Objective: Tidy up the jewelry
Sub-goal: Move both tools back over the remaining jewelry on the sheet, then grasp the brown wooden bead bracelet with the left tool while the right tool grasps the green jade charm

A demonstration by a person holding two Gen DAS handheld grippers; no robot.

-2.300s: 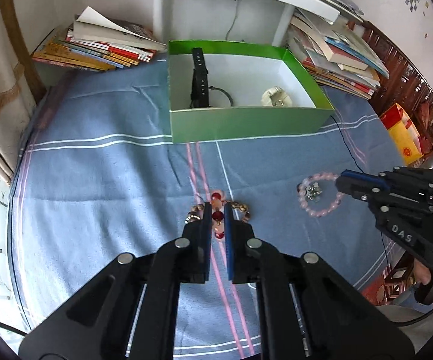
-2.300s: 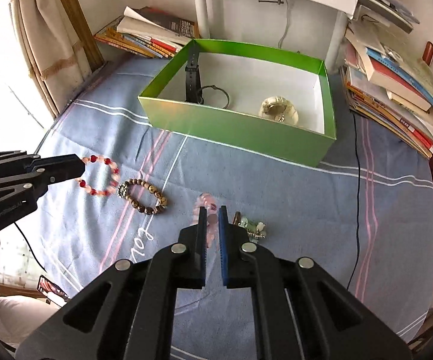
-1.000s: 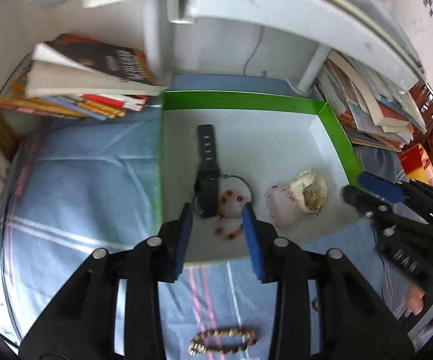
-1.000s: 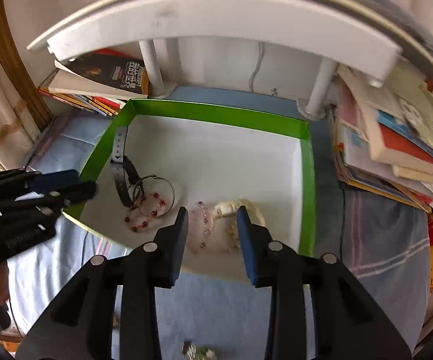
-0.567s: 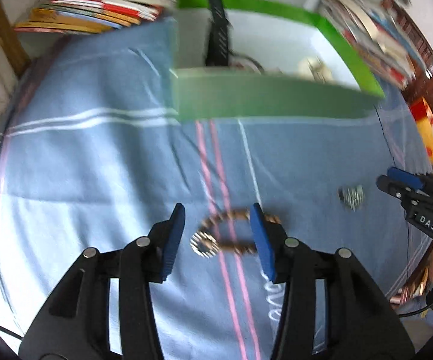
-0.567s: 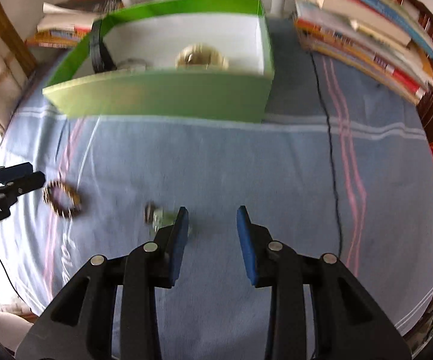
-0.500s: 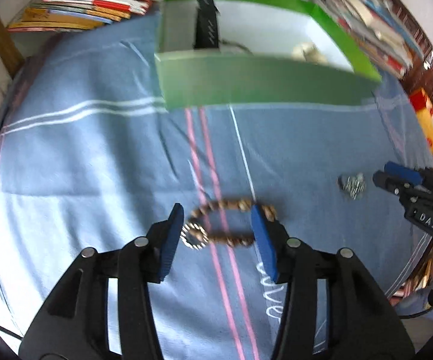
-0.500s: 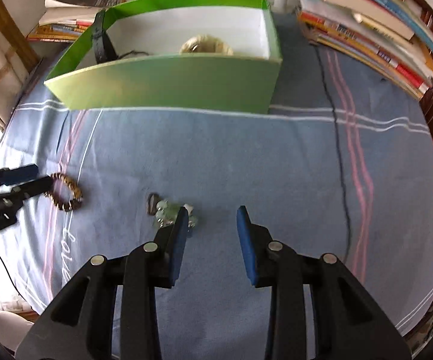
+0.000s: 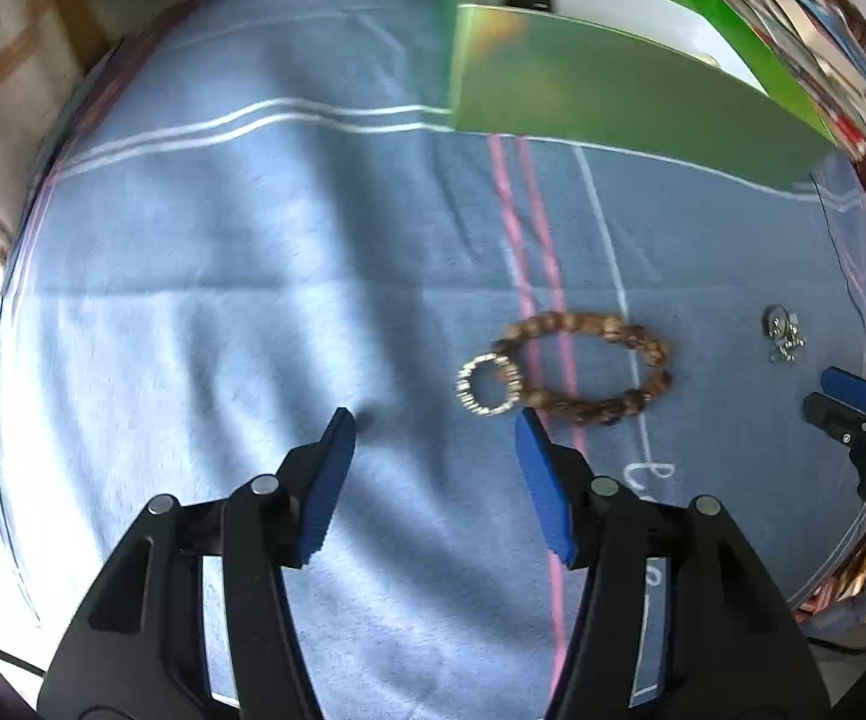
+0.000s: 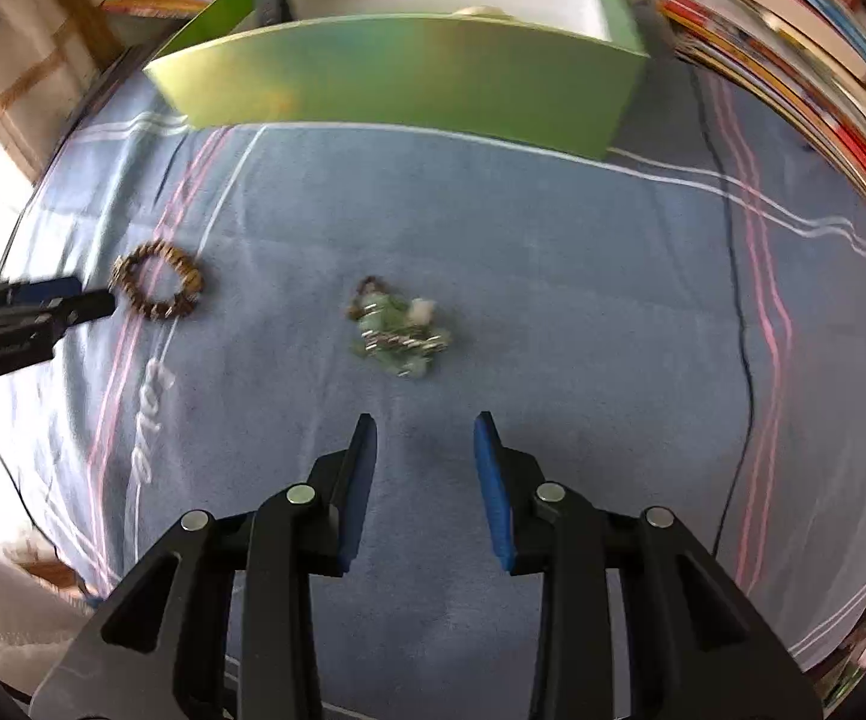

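While only the right wrist view resolved the green-stone jewelry (image 10: 398, 329), just ahead of the wide-spread right gripper (image 10: 424, 429), the brown bead bracelet (image 9: 577, 367) lay beside (not between) the wide-spread left gripper's (image 9: 433, 423) right fingertip (image 9: 528, 423).

Each black gripper (image 9: 433, 414) (image 10: 424, 426) has blue pads, silver screws, and white lettering.

The bead bracelet (image 10: 157, 288) lies on the cloth (image 10: 553, 276), left of the tangled jewelry (image 10: 400, 333), box (image 10: 409, 75) behind.

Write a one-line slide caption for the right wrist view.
Open right gripper nears green-and-silver jewelry cluster on blue cloth before green box.
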